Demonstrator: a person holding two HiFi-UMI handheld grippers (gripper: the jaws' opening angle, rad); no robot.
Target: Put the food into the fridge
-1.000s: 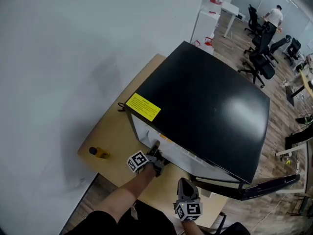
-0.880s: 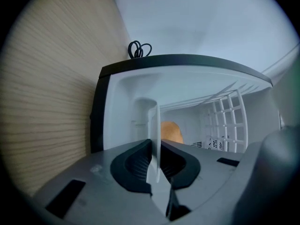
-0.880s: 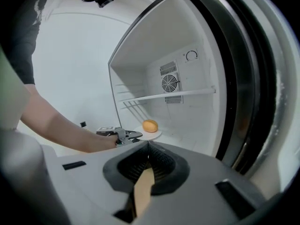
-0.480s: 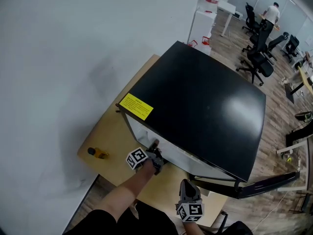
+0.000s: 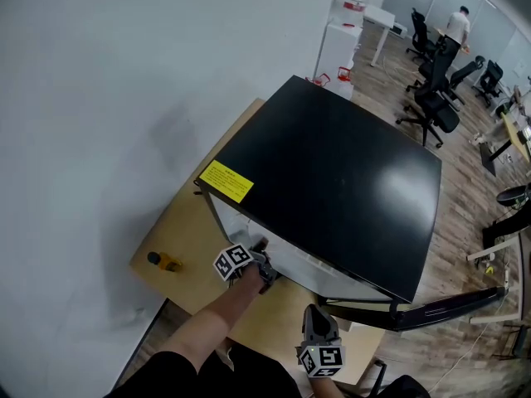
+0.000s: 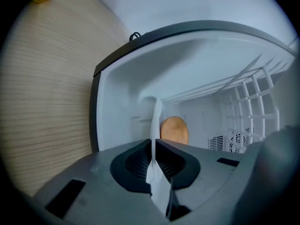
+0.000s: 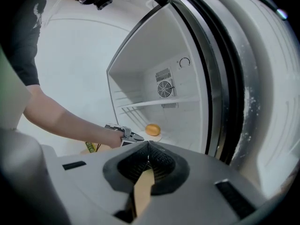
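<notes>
The person's left claw (image 5: pixel 263 251) is reaching into the mouth of the small black-topped fridge with the white interior (image 5: pixel 332 181). Its jaws are pressing together on nothing. The round orange-brown piece of food (image 6: pixel 174 130) is sitting low inside the fridge, just ahead of those jaw tips and apart from them. The right claw (image 5: pixel 314 312) is hanging outside the opening, its jaws likewise meeting and empty, with the open black fridge door (image 5: pixel 431 312) off to its right. A small yellow bottle (image 5: pixel 166 261) is resting on the light wooden table (image 5: pixel 178 230), well to the left of the left claw.
</notes>
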